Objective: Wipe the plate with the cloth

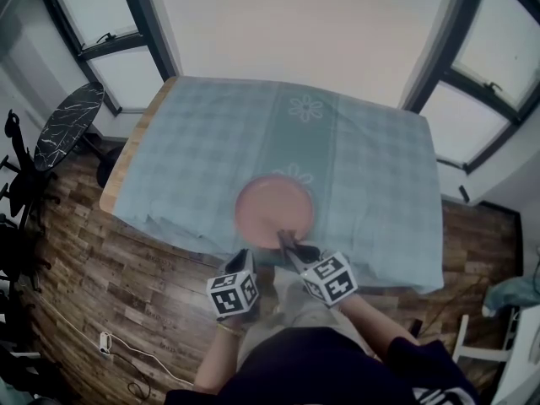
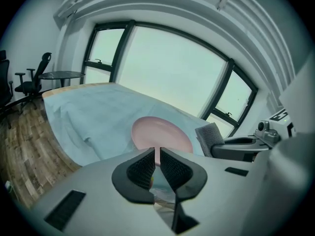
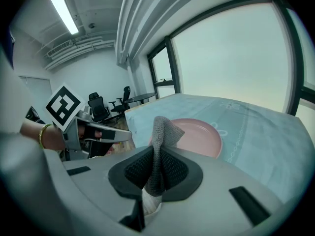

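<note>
Two grippers are at the near edge of the tablecloth (image 1: pixel 194 150). My right gripper (image 3: pixel 158 154) is clamped on the grey cloth (image 3: pixel 161 131), which stands up between its jaws. My left gripper (image 2: pixel 157 154) has its jaws almost together, with nothing between them. The pink plate (image 1: pixel 274 209) lies on the tablecloth just beyond both grippers.
</note>
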Demonstrator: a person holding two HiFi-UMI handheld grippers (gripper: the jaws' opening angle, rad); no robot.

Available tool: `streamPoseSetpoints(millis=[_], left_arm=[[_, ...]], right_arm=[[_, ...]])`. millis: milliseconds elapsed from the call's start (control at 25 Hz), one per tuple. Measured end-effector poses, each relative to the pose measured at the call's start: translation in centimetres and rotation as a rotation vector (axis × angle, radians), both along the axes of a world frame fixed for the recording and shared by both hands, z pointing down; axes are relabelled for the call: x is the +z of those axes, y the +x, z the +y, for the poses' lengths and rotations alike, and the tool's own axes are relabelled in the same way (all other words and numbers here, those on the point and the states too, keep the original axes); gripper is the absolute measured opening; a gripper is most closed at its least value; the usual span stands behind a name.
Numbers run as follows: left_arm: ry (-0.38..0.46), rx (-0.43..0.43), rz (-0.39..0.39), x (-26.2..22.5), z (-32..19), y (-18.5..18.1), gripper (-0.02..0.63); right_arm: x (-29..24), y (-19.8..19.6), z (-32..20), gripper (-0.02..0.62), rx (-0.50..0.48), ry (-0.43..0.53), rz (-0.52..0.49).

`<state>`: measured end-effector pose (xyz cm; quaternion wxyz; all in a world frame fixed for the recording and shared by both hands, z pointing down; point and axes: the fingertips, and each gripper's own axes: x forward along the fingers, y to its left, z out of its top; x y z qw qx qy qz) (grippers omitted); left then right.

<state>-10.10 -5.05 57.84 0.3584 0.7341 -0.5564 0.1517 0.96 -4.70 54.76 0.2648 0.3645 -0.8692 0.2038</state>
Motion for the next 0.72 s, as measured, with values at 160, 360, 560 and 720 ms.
streamPoseSetpoints(millis=[160,360,560,720], left_arm=[[0.006,0.024,0.001,-0.4,1.8,0.7,0.031],[0.029,0.051,0.009,-1.6,3.5,1.6,0.017],[0.065,0.078,0.02,-2.9,4.8,2.3,0.014],[0.085,0.096,0.017,-3.6,5.4,2.8,0.014]], right_arm=[[-0.6,0.5,1.8,0.034,0.026,0.009,-0.026],[-1.0,0.9,3.4,0.034,0.046,0.014,-0.048],[-1.6,0.6,4.9,0.034,0.05,0.022,-0.069],[-2.4,0.3,5.5,0.034,0.044,0.048,-0.088]])
